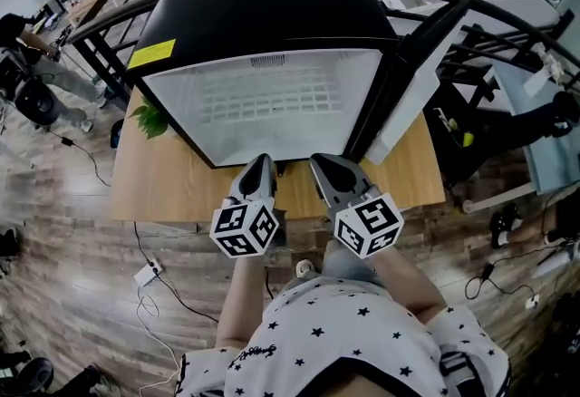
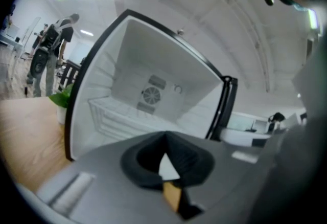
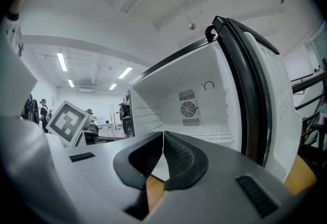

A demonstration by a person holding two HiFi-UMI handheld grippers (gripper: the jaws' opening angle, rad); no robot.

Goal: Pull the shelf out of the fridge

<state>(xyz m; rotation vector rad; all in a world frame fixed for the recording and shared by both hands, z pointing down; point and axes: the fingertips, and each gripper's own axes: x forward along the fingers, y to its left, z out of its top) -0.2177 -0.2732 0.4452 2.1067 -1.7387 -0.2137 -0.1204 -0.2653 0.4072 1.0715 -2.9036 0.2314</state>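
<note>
The wire shelf [image 1: 290,101] is seen inside the fridge [image 1: 272,5] at upper centre, and is judged light and stiff, best taken by its front edge. The left gripper [image 1: 263,161] and right gripper [image 1: 323,161] are held closed and empty just below it.

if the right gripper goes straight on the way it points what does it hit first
Likely the shelf in the open fridge; the right gripper points into it with nothing between. Depth is unclear, so it might pass above it.

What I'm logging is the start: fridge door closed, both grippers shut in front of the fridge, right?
No. The fridge door stands open, as the head view shows; the left gripper and right gripper are shut in front of the fridge.
</note>
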